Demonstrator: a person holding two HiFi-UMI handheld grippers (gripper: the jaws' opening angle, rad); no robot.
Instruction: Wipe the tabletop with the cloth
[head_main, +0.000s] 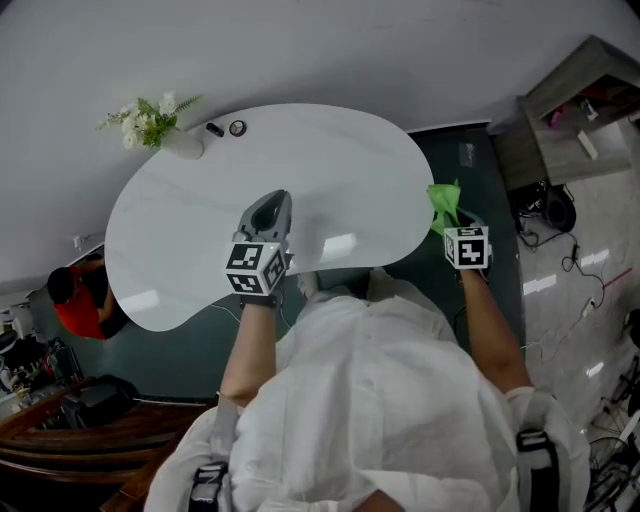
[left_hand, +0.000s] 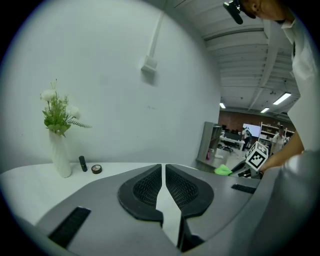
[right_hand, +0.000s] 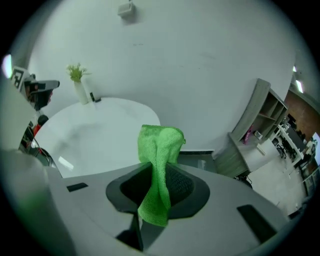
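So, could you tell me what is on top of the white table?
A white vase of flowers, a small dark cylinder and a round tin at its far edge. The left gripper covers some near tabletop; the green cloth is in the right gripper.

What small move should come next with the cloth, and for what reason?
Probably move the right tool left and down until the green cloth meets the tabletop. The tool is shut on the cloth, which is held beside the tabletop's right edge, not touching it.
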